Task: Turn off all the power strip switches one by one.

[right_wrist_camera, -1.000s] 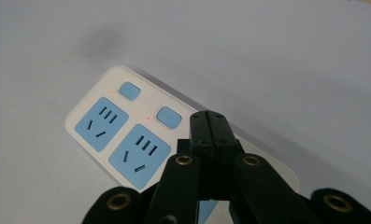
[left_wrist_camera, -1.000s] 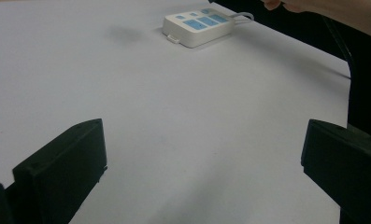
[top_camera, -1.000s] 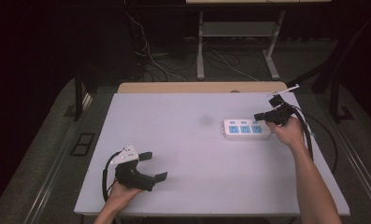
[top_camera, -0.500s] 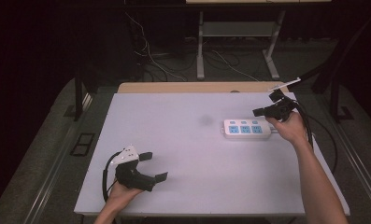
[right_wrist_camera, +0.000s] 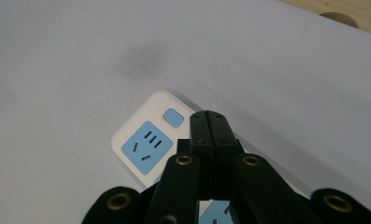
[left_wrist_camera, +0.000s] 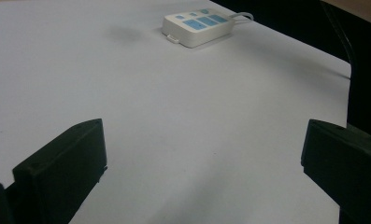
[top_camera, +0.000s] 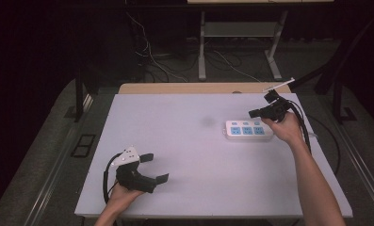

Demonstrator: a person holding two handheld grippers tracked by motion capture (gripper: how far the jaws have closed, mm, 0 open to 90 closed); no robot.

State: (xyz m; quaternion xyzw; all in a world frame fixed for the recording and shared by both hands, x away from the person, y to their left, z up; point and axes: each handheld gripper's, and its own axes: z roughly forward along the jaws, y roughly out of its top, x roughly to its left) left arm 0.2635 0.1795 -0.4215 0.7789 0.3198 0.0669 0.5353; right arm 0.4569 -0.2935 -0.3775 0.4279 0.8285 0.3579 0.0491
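Two grippers are out over the table (top_camera: 199,155), one in each of the person's hands. Since a second ago, not much is different. The right gripper (top_camera: 251,113) was just past the right end of the power strip (top_camera: 248,130) then. Now it has slid a little over that end, with its tips above the strip's far edge. The left gripper (top_camera: 157,167) sits in the same spot as before, and the strip has not moved either.

The right gripper's jaws are pressed tight together with nothing between them. In the right gripper view the closed tips (right_wrist_camera: 208,122) hang over the power strip (right_wrist_camera: 148,144), right beside a small blue button (right_wrist_camera: 173,117). I cannot tell if they touch the strip. The left gripper's jaws stand wide apart, with only bare table (left_wrist_camera: 183,116) between them. The power strip (left_wrist_camera: 198,29) lies far ahead of that gripper, well apart from it.

I can read no words or brand on the strip. It is white with blue socket faces that have dark slots, and a tiny red dot sits near the button.

The right gripper's own body covers most of the strip in its view, so just one socket shows whole. The strip's cord is hard to see. A faint grey smudge (top_camera: 207,121) on the table lies just past the strip's left end.
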